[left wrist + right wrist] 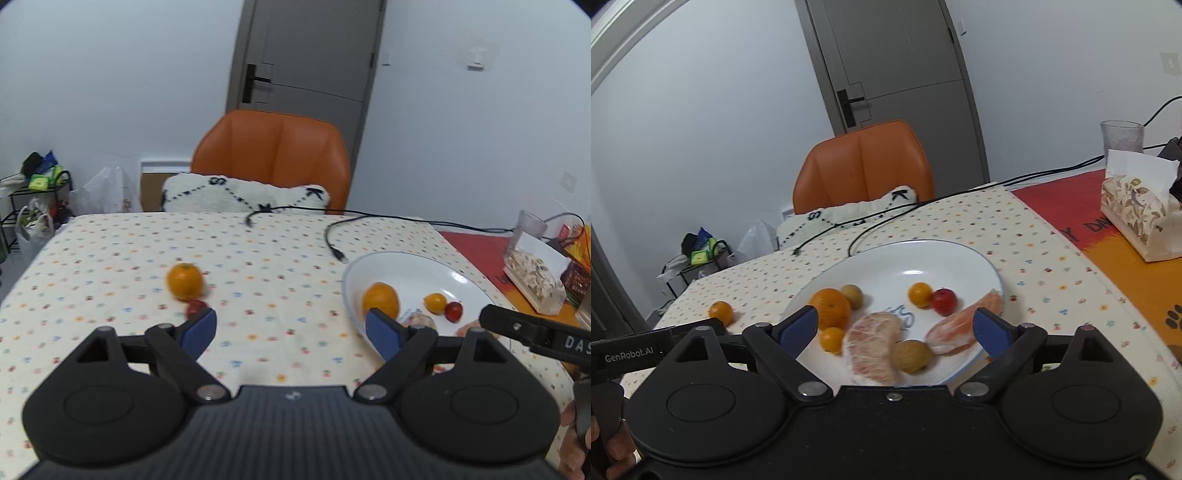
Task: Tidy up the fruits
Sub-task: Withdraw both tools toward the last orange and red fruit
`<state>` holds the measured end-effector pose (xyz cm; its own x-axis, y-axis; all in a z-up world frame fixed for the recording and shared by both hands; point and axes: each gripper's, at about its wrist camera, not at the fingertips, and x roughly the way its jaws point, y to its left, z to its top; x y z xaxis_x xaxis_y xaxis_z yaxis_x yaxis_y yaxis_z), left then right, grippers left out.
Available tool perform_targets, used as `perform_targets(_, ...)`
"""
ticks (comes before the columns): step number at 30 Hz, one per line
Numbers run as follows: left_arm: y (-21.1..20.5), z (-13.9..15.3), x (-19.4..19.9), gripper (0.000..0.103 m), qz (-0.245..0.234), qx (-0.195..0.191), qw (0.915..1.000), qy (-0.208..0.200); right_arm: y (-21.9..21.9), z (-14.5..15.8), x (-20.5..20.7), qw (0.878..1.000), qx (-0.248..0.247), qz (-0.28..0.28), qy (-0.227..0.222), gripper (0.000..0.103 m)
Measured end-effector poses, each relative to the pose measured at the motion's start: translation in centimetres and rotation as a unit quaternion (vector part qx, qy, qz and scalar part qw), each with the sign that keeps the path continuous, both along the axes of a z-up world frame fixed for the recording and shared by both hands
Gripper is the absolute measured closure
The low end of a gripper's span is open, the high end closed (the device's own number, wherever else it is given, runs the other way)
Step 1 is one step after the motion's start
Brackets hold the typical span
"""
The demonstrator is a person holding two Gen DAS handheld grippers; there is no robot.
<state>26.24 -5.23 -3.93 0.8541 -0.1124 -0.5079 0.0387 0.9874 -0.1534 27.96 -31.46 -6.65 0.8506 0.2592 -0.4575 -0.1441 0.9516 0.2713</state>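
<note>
Claws came first in both wrist views, and both stood released. On the left claw (291, 330), the blue pads (199, 328) were spread wide over bare patterned cloth with nothing between them. The right claw (895, 328) hung just as wide above the near rim of the white plate (960, 258), its pads pressing on no fruit.

Beyond the right claw, the plate carried most of the fruit: a large orange (831, 308), two small yellow-orange fruits (920, 294) (832, 339), a small red fruit (944, 301), two brownish round fruits (852, 295) (912, 355) and two peeled pomelo segments (873, 347) (964, 325).

Beyond the left claw, two pieces lay on the surface (110, 258) off the plate: a loose orange (184, 280) and, touching it on the near side, a small dark-red fruit (195, 308), partly hidden behind the left pad. Both sat well apart from the plate's rim. Farther off were a black cable (332, 243), an orange chair (273, 155) with a cushion (243, 194), and at the right edge a tissue box (1137, 218) and a glass (1121, 136).

By my judgement the work stood between placements, with neither claw carrying anything and the gathering mostly done. The next move would call for the left claw to swing leftward and forward, drop over one of the two stray pieces and close gently. The red fruit, being small and tucked against the orange, would need care not to nudge either into a roll.
</note>
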Motion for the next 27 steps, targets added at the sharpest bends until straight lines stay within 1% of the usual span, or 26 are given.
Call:
perform_targets(5,1.4,0.7,-0.8,0.014,0.014,0.004,0.9999,-0.001,1.0,0.4,-0.6,1.0,0.005,0.011,-0.006,0.0)
perform_targets(8,2.1,1.0,-1.3,0.014,0.017,0.007,0.9998,-0.004,1.7,0.6,-0.8,1.0,0.009,0.021,-0.006,0.0)
perform_targets(12,3.1,1.3,-1.7,0.013,0.027,0.006,0.9996,-0.002,2.2,1.2,-0.8,0.999,0.032,0.035,-0.002,0.0)
perform_targets(16,4.0,1.8,-2.3,0.013,0.035,0.003,0.9994,-0.003,3.1,1.7,-1.0,0.999,0.026,0.044,-0.009,0.0)
perform_targets(27,6.5,2.6,-3.2,0.013,0.051,-0.003,0.9987,-0.01,5.5,2.0,-1.0,0.997,0.024,0.07,-0.008,0.0)
